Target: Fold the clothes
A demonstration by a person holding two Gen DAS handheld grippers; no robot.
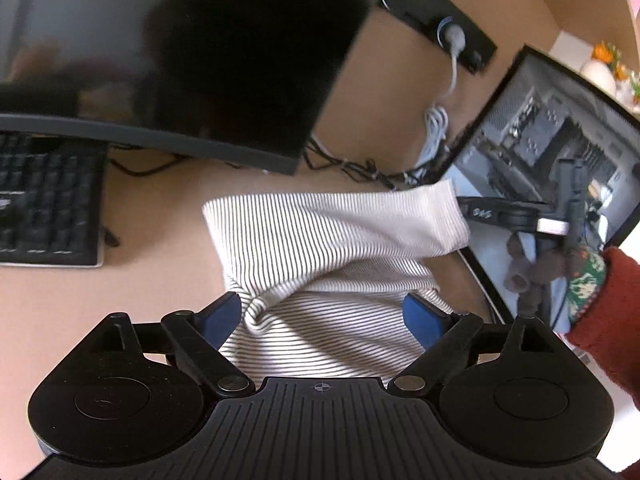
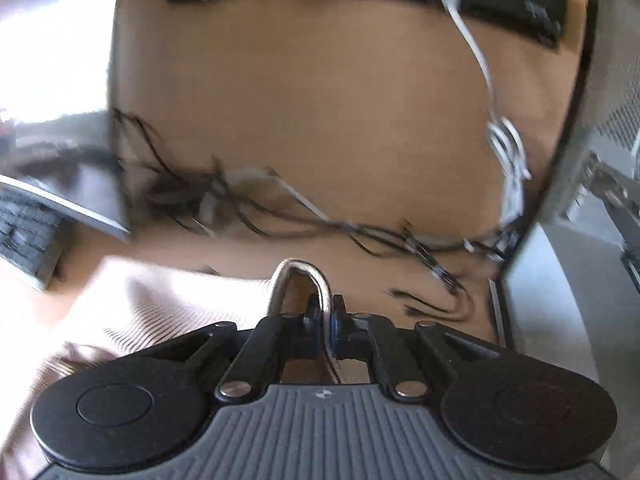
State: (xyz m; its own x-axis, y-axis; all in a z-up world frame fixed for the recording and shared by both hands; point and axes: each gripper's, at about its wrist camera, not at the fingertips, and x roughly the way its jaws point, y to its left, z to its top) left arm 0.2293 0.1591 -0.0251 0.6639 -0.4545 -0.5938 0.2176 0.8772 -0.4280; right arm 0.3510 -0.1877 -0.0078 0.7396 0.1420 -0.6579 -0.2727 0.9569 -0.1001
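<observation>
A white garment with thin dark stripes (image 1: pixel 320 240) lies partly folded on the tan desk. My left gripper (image 1: pixel 324 314) is open, its blue pads (image 1: pixel 224 316) set wide on either side of the cloth's near part. The right gripper (image 1: pixel 500 212) shows at the right of the left wrist view and lifts the garment's far right corner. In the right wrist view my right gripper (image 2: pixel 326 316) is shut on a looped edge of the garment (image 2: pixel 300 276). The rest of the cloth (image 2: pixel 152 304) spreads to its lower left.
A dark monitor (image 1: pixel 180 60) and a black keyboard (image 1: pixel 48 200) stand on the left. Tangled cables (image 2: pixel 280 216) lie behind the garment. A glass-sided computer case (image 1: pixel 560 152) stands on the right. A black power strip (image 1: pixel 436 16) hangs on the wall. A red sleeve (image 1: pixel 608 320) is at the right edge.
</observation>
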